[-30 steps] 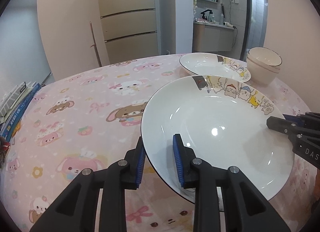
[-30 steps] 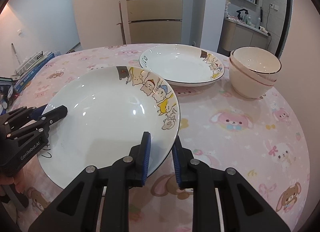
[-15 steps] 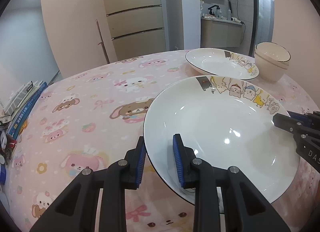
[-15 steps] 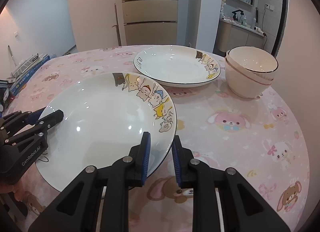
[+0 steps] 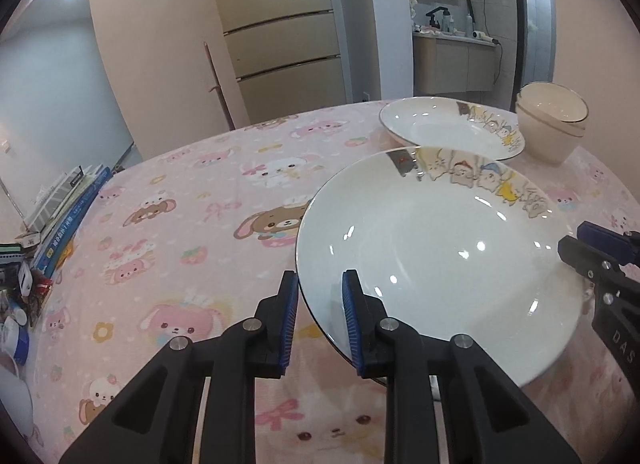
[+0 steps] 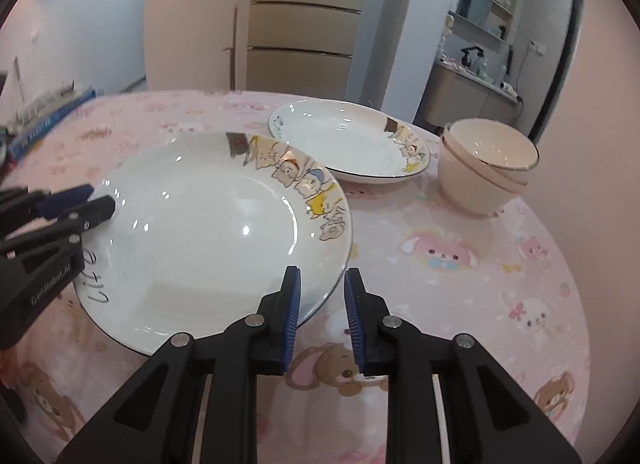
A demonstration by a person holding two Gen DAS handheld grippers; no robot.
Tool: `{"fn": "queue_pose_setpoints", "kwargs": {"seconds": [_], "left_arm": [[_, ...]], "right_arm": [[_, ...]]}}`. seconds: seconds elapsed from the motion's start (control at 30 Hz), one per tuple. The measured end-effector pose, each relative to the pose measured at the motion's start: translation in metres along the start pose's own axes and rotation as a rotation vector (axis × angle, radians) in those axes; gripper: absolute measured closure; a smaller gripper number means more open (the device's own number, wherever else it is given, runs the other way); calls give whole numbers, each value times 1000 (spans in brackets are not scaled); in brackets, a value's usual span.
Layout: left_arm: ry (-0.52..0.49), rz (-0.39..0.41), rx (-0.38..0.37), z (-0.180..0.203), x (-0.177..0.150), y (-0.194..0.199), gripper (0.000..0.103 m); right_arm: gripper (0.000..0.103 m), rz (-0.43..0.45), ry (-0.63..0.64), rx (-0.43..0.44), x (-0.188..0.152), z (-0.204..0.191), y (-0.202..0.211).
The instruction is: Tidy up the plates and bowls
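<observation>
Left tongs (image 5: 320, 304) closing on, right tongs (image 6: 322, 298) clamping rims of white cartoon-bordered ceramic plate (image 5: 436, 256), held above pink worktop (image 5: 192, 200). Matching plate (image 6: 348, 140) ahead awaits stacking; cream bowls (image 6: 486, 162) already nested.

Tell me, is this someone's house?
Probably yes, a dining spot in a home. A round table has a pink cartoon-animal cloth, with plates and bowls on it. Behind stands a tall fridge, and a washroom counter shows through a doorway.
</observation>
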State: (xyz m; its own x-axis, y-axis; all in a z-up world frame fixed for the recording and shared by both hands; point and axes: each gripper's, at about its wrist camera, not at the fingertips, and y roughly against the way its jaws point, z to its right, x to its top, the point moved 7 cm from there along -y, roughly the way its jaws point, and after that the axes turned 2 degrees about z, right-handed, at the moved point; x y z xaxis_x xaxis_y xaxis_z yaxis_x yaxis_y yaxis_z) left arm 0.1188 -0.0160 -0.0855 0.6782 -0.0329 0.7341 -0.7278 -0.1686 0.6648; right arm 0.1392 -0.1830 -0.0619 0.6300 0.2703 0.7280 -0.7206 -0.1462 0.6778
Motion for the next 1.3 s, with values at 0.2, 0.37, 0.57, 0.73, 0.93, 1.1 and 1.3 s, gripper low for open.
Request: {"fn": "queue_pose_setpoints", "kwargs": {"seconds": [0.2, 0.37, 0.57, 0.73, 0.93, 1.1, 1.3], "left_arm": [[-18, -22, -148, 24, -7, 34, 73], [-54, 15, -141, 49, -17, 56, 32], [-292, 92, 45, 62, -17, 54, 34], [-448, 175, 210, 68, -18, 48, 35], [-343, 223, 127, 63, -23, 51, 37], [-374, 233, 134, 65, -20, 47, 37], [-254, 182, -27, 51, -16, 41, 27]], "right_arm": [[81, 92, -115, 32, 0, 22, 42], [64, 123, -81, -24, -4, 25, 64], [64, 84, -96, -9, -13, 34, 67], [59, 95, -115, -66, -15, 43, 67], [55, 61, -138, -39, -23, 46, 58], [55, 65, -129, -43, -25, 46, 62], [55, 48, -160, 24, -26, 42, 58]]}}
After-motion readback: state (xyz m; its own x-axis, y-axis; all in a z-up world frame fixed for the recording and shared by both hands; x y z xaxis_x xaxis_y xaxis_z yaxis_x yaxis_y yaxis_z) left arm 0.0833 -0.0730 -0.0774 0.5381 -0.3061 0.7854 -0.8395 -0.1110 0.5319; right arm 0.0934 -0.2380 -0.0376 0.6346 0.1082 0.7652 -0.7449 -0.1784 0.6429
